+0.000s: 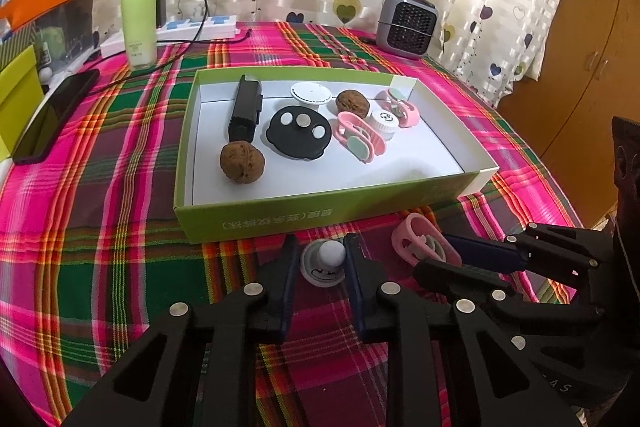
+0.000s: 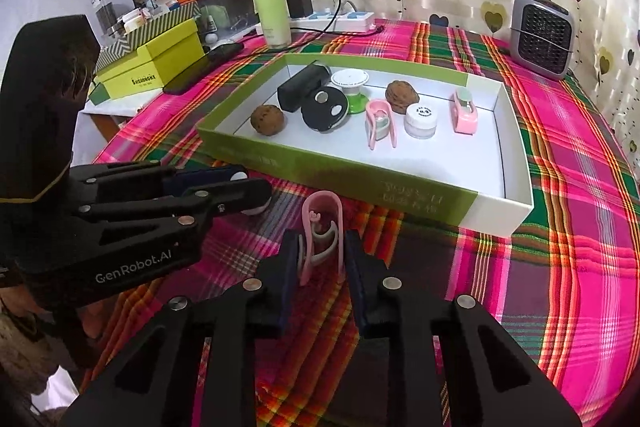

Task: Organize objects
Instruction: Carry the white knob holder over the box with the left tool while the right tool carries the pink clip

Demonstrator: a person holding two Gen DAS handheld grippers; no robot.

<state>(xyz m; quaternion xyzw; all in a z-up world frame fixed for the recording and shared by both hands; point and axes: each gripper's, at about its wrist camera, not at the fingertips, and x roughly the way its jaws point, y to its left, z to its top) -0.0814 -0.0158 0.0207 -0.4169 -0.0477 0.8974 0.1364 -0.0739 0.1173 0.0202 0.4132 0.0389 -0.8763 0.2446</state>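
Both claws were angled steeply downward over the surface covered in a pink, green and maroon plaid cloth (image 1: 120, 195), side by side and just in front of the shallow green cardboard box with a white inside (image 1: 320, 211). The left claw (image 1: 323, 259) was closed on a small round white-and-grey jar with a white knob on its lid (image 1: 325, 263), its dark pads pressed against either side of the jar, which rested on the cloth. The right claw (image 2: 322, 255) was closed on a pink plastic clip with a pale green inner piece (image 2: 322, 227), held upright between its pads and touching the cloth.

Inside the box were seen two brown walnuts (image 1: 242, 162), a black rectangular case (image 1: 245, 109), a black round disc with three pale buttons (image 1: 299, 133), a white round-topped stand on a green base (image 2: 351, 87), a small white jar with a printed lid (image 1: 385, 123) and two more pink clips (image 1: 358, 139). At the far edge of the surface stood a pale green bottle (image 1: 139, 23), a white power strip (image 1: 176, 33) and a small grey fan heater (image 1: 406, 25); a black phone (image 1: 56, 117) lay at the left.
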